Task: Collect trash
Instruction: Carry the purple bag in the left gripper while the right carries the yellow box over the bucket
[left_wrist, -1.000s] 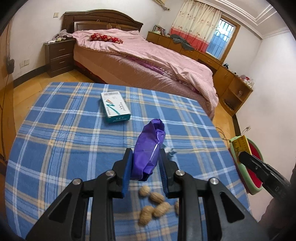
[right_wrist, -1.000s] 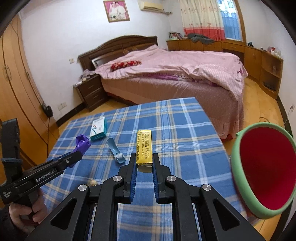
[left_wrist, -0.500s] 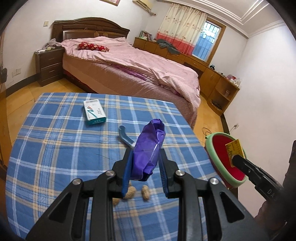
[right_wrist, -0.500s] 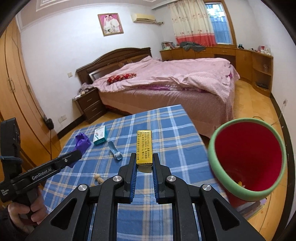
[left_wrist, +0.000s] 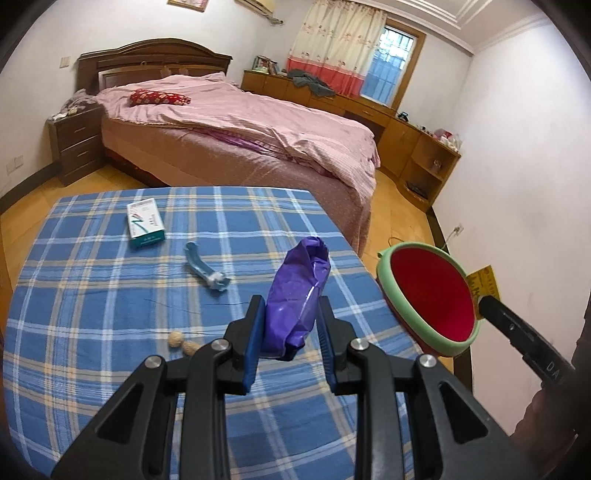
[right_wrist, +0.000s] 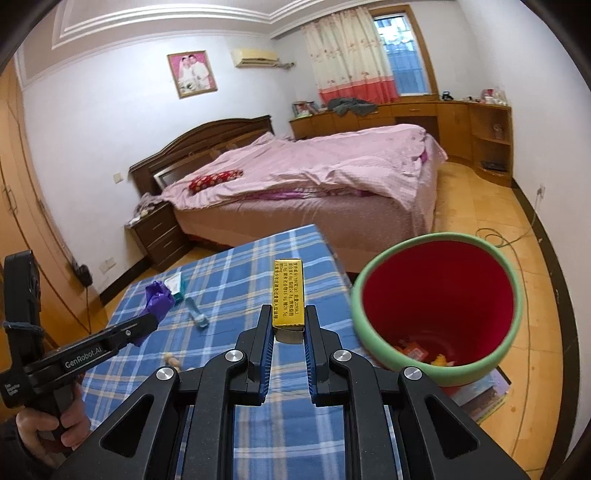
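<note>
My left gripper (left_wrist: 291, 314) is shut on a crumpled purple wrapper (left_wrist: 301, 284) and holds it above the blue plaid table (left_wrist: 92, 295). My right gripper (right_wrist: 289, 325) is shut on a yellow box (right_wrist: 288, 291), just left of the green bin with a red inside (right_wrist: 436, 302). The bin (left_wrist: 428, 295) stands off the table's right edge and holds a few scraps. On the table lie a white and teal box (left_wrist: 144, 222), a light blue plastic piece (left_wrist: 205, 267) and peanuts (left_wrist: 181, 341).
A bed with a pink cover (left_wrist: 240, 125) stands beyond the table. A dark nightstand (left_wrist: 75, 144) is at the left, wooden cabinets (left_wrist: 417, 147) at the right. A booklet (right_wrist: 480, 395) lies on the floor under the bin.
Both grippers have risen and pulled back, still holding their loads. The right gripper has swung toward the bin, which now shows its inside and scraps. The light blue piece has come into the left view.
</note>
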